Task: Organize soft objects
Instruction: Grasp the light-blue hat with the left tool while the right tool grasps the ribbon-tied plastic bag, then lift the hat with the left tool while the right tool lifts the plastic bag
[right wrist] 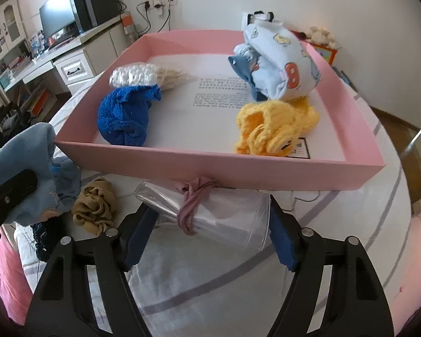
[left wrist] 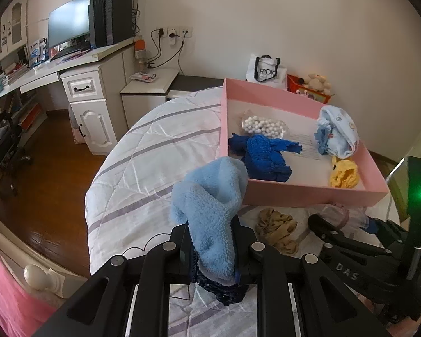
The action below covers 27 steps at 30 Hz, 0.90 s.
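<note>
- Left gripper (left wrist: pixel 212 255) clamped on a light blue fleece sock (left wrist: pixel 210 210) — long axis running up and away from the jaws, free end flopped toward the near left corner of the pink box (left wrist: pixel 308 193).
- Right gripper (right wrist: pixel 210 236) wide open, fingers either side of a clear plastic bag (right wrist: pixel 224 219) tied with a mauve hair band (right wrist: pixel 190 205); not gripping it.
- Bag lying crosswise on the quilt (left wrist: pixel 143 151), just in front of the box wall.
- In the box: blue knit piece (right wrist: pixel 123 115), yellow knit piece (right wrist: pixel 275 129), printed baby garment (right wrist: pixel 280 64), bag of white balls (right wrist: pixel 133 74).
- Tan stocking (right wrist: pixel 94 205) bunched on the quilt between the two grippers.
</note>
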### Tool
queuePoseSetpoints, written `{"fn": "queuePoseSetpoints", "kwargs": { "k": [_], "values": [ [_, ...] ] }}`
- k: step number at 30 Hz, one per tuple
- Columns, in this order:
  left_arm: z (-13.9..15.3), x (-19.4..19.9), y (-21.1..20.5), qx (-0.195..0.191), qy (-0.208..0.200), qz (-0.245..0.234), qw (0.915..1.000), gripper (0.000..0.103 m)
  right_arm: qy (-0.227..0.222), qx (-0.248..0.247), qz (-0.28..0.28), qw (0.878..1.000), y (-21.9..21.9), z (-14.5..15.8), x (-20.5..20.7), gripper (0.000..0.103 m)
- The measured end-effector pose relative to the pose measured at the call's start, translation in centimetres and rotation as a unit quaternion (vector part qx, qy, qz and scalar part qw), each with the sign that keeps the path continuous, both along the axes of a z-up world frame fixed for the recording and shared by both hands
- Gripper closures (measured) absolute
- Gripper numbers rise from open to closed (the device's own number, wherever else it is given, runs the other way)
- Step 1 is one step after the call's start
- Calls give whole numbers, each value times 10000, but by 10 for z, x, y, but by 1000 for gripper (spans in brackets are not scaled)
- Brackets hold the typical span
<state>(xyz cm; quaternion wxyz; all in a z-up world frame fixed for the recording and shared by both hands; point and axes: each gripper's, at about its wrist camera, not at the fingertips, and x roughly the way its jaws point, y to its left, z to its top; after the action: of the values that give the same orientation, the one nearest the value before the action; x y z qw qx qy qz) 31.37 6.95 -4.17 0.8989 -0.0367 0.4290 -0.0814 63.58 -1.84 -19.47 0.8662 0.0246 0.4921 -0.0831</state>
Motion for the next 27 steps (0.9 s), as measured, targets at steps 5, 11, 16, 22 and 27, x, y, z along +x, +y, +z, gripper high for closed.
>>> {"fn": "queuePoseSetpoints", "kwargs": {
  "k": [5,11,16,22,27],
  "values": [
    [7,-6,-2,-11,-89,2,10000,87,-141,83,-52,9999,-7,12,-10,32],
    [20,-21,-8,-27,-282,-63,9996,87,-386,99,-101,9992,-15,32,-25,33],
    [30,-36,-14,-53,-405,-119,9991,87,-649,60,-134,9978,-21,52,-41,33],
    [44,-59,-21,-74,-580,-204,9981,92,-898,17,-166,9958,-23,70,-61,34],
    [59,-83,-24,-78,-845,-246,9961,94,-1141,-16,-188,9933,-24,86,-81,34]
  ]
}}
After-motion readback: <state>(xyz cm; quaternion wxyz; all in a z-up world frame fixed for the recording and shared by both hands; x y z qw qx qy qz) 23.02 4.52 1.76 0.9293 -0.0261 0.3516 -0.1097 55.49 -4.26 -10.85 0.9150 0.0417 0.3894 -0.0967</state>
